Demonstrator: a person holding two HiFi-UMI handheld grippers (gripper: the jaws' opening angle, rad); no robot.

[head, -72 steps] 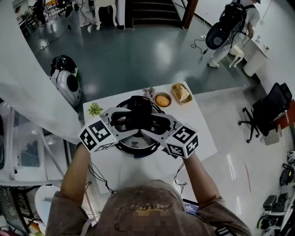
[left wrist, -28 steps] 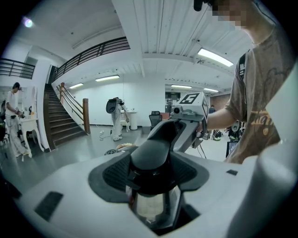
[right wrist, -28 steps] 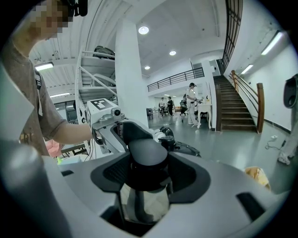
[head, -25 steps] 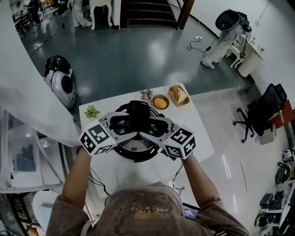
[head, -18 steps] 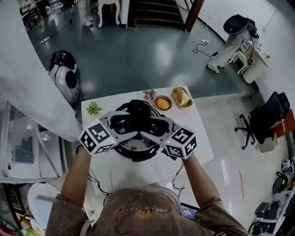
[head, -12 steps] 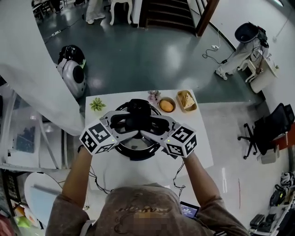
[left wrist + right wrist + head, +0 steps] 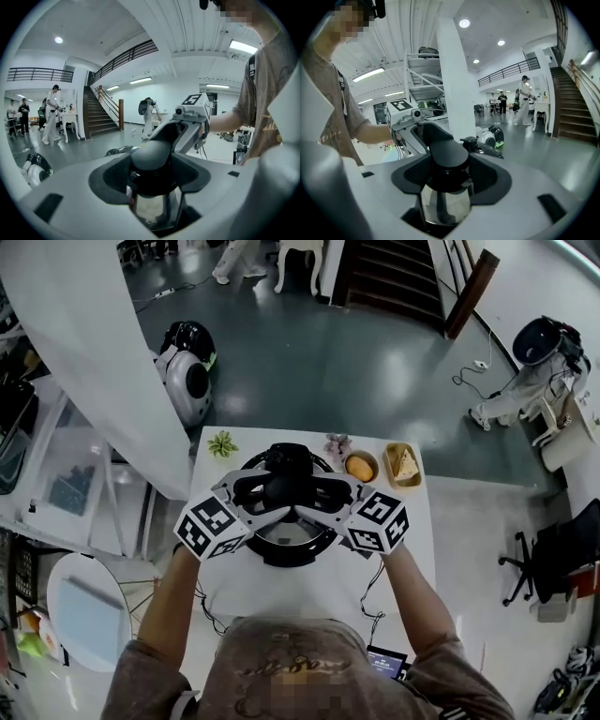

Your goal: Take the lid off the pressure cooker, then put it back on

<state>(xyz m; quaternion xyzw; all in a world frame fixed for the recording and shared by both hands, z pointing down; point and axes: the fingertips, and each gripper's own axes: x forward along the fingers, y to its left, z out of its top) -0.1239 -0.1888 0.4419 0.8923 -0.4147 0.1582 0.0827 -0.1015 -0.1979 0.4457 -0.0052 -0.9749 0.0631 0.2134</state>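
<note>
The black pressure cooker [image 7: 281, 552] stands on the white table [image 7: 412, 532]; its long handle [image 7: 289, 455] points away from me. Both grippers meet over its middle in the head view. My left gripper [image 7: 264, 491] comes in from the left and my right gripper [image 7: 317, 495] from the right. In the left gripper view the dark pads [image 7: 111, 174] press on the lid's round black knob [image 7: 150, 153]. The right gripper view shows the same knob [image 7: 447, 151] clamped between that gripper's pads [image 7: 488, 174], shiny metal below it. The grippers hide the lid, so I cannot tell if it is seated.
At the table's far edge lie a small green plant [image 7: 222, 443], a pinkish trinket [image 7: 336, 441], a bowl with something orange [image 7: 359, 467] and a yellow tray of food [image 7: 403, 463]. Cables [image 7: 371, 585] trail off the near side. A white-and-black machine [image 7: 187, 373] stands on the floor beyond.
Both grippers keep their hold on the knob in the same place over the cooker. The head view has swung, so the table and floor now sit shifted in the picture.
</note>
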